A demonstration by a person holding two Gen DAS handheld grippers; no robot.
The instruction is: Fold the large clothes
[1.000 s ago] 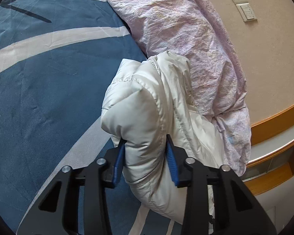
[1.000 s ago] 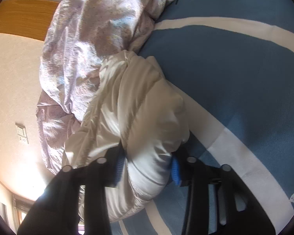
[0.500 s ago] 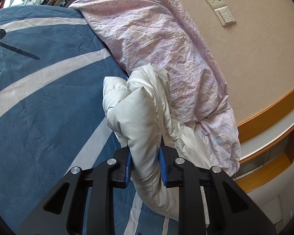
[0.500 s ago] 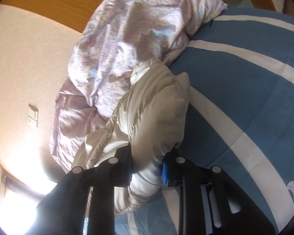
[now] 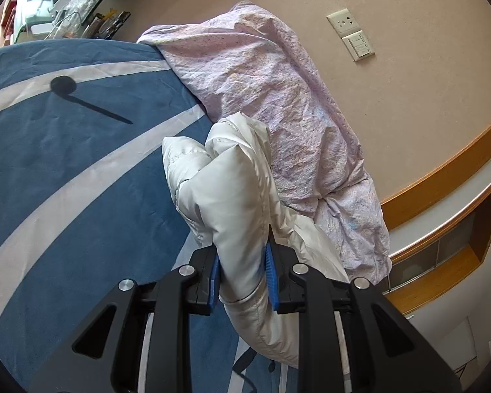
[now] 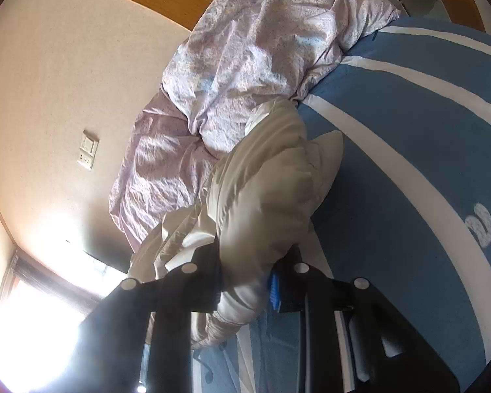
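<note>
Since both sets of jaws are clamped nearly closed on puffy folds, we've got the white padded jacket (image 5: 242, 203) pinched in the left gripper (image 5: 242, 278) and the right gripper (image 6: 245, 281) alike. It bulges straight ahead of each pair, its long axis trailing away toward the lilac quilt (image 5: 278, 98), bunched above the blue bed cover (image 5: 65, 170). Neither hand looks nearer.

Shelf clutter (image 5: 65, 16) too small
</note>
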